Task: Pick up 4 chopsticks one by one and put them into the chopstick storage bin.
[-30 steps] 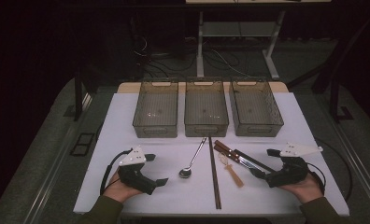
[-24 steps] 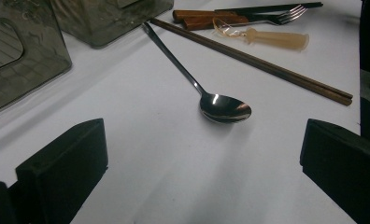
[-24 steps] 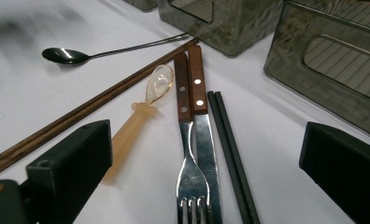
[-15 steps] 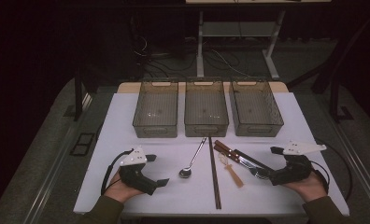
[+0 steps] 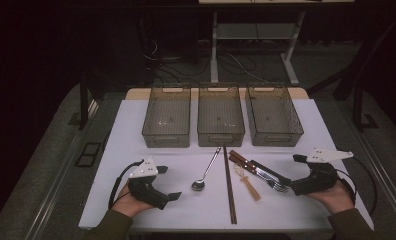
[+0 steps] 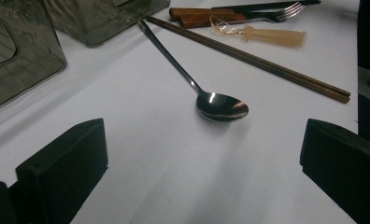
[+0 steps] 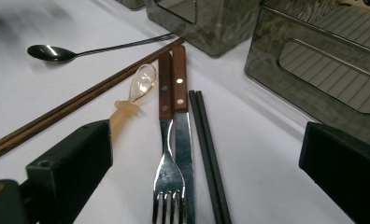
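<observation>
At the lower right of the high view, the right gripper [image 5: 292,186] has pulled back from the cutlery toward the table edge; a second ago it sat closer in, over the fork [image 5: 274,183] tines. Its jaws are spread, holding nothing, so I judge the approach is being lined up again rather than a grasp begun. The left gripper [image 5: 172,198], lower left, is unmoved, jaws likewise spread and empty, facing the spoon [image 5: 204,172].

The fork lies right of centre on the white table [image 5: 136,130], beside a wooden-handled knife [image 5: 258,169]. The right gripper view reveals black chopsticks [image 7: 209,149] touching the knife's far side and an amber plastic spoon [image 7: 132,95] left of the fork. The high view alone takes in all three grey bins [image 5: 220,118] and the brown chopsticks [image 5: 229,185].
</observation>
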### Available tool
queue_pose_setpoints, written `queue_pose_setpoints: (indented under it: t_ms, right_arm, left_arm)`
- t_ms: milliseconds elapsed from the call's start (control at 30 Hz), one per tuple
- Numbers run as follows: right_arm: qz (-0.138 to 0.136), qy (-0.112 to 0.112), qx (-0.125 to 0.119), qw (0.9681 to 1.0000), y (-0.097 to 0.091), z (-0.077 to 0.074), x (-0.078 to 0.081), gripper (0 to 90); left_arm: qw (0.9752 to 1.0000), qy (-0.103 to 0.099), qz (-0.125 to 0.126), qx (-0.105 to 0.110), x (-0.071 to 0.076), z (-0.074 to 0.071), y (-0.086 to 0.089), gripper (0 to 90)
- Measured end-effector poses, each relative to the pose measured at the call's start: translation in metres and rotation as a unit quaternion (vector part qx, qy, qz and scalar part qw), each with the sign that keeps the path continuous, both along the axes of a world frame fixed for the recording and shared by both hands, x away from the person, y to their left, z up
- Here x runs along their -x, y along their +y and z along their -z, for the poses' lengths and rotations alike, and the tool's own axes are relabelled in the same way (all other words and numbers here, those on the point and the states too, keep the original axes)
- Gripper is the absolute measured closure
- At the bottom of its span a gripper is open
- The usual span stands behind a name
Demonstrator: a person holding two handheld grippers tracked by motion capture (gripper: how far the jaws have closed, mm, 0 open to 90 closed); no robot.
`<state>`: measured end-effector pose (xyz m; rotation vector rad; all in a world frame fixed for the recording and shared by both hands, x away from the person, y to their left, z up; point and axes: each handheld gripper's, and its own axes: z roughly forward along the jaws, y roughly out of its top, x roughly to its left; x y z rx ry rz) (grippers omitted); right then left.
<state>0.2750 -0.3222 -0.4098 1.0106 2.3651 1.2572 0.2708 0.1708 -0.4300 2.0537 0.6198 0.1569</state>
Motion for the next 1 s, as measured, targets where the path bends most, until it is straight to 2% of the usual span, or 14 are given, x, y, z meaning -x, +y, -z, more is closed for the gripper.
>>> queue_pose_setpoints:
  t_ms: [233,300,433,667,900,1000]
  right_arm:
    - [0.002,0.012,0.008,0.9999,-0.007,0.003,-0.007,7.5]
    - [0.0,0.013,0.008,0.9999,-0.01,0.003,-0.008,14.0]
    - [0.005,0.019,0.01,0.9998,-0.016,0.004,-0.011,16.7]
    - [0.006,0.033,0.021,0.9992,-0.025,0.006,-0.015,29.4]
    - [0.008,0.045,0.049,0.9978,-0.028,0.011,-0.015,37.9]
    - [0.005,0.047,0.058,0.9972,-0.029,0.014,-0.015,45.8]
  left_arm:
    - [1.0,-0.002,-0.001,-0.001,0.0,-0.001,0.0,0.0]
    - [1.0,-0.002,-0.001,-0.001,0.0,-0.001,0.0,0.0]
    - [1.0,-0.002,-0.002,-0.001,0.0,-0.001,0.0,0.0]
    - [1.0,-0.002,-0.002,0.0,0.0,-0.001,0.0,0.0]
    - [1.0,-0.002,-0.003,-0.005,0.0,0.0,0.0,0.2]
    - [1.0,-0.002,-0.002,-0.005,0.0,-0.001,0.0,0.3]
